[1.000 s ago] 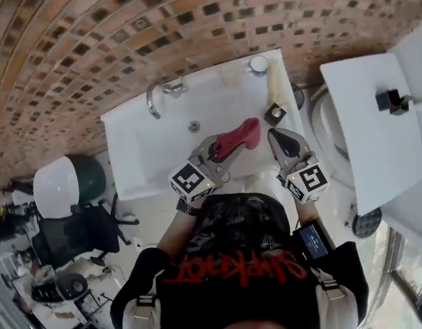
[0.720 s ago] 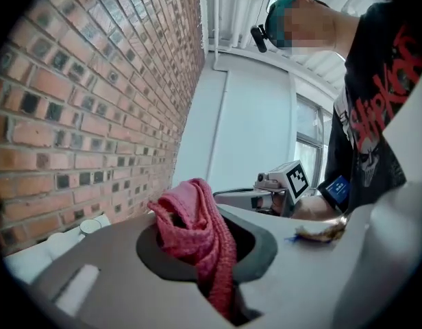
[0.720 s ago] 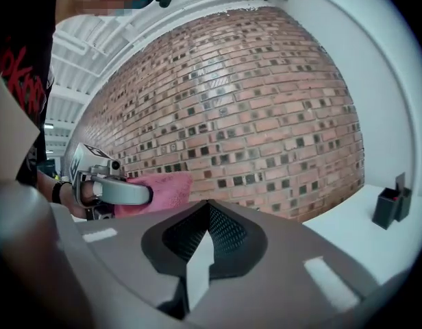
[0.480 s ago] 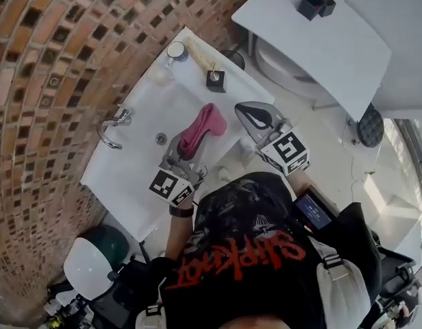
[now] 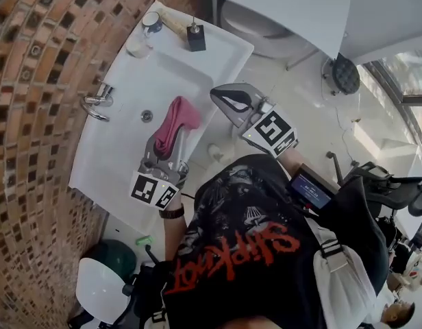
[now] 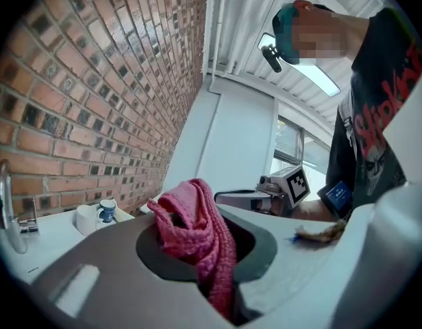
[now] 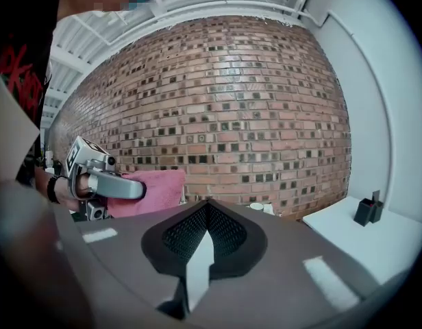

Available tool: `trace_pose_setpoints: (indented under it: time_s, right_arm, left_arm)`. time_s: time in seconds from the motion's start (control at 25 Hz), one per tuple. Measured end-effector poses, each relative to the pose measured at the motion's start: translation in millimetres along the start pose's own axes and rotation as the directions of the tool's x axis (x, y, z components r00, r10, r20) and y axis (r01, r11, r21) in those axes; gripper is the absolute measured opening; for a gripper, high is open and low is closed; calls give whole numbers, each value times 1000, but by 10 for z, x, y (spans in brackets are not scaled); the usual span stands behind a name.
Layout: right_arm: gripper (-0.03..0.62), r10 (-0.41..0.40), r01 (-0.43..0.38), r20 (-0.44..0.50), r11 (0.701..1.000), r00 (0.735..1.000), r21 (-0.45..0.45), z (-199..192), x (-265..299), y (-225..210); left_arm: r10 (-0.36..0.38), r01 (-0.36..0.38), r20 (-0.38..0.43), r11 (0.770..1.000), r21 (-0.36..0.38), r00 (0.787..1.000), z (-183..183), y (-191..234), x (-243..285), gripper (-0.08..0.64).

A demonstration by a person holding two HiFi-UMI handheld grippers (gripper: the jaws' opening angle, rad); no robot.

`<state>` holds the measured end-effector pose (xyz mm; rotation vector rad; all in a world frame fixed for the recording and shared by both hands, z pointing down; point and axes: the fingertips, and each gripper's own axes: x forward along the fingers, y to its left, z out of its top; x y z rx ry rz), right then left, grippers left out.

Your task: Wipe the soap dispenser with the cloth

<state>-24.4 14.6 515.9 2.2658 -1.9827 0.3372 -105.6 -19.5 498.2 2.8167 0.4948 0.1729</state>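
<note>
The black soap dispenser (image 5: 196,38) stands on the far corner of the white sink (image 5: 122,156), beside a cup (image 5: 151,22). My left gripper (image 5: 167,144) is over the basin, shut on a pink cloth (image 5: 175,123) that sticks out past its tips. In the left gripper view the cloth (image 6: 192,218) hangs bunched between the left gripper's (image 6: 214,256) jaws. My right gripper (image 5: 223,96) is shut and empty, just off the sink's front edge and short of the dispenser. In the right gripper view the right gripper's (image 7: 206,214) jaws meet with nothing between them, and the dispenser is hidden.
A faucet (image 5: 94,103) and drain (image 5: 147,116) are by the brick wall (image 5: 33,81). A white counter (image 5: 279,5) lies beyond the sink, with a small black holder (image 7: 367,211) on it. A green and white bin (image 5: 105,279) sits on the floor below the sink.
The head view has swung round. Both grippers have moved sideways together along the sink's front. The right gripper now sits farther from the dispenser. The cloth stays in the left gripper.
</note>
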Motion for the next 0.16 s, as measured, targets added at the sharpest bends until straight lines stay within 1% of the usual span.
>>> trace_pose_setpoints:
  time_s: [0.16]
  right_arm:
    - [0,-12,12,3,1000,1000,-5,52,-181,397]
  left_arm:
    - [15,-15,24,1000,1,1000,52,-171,-416,51]
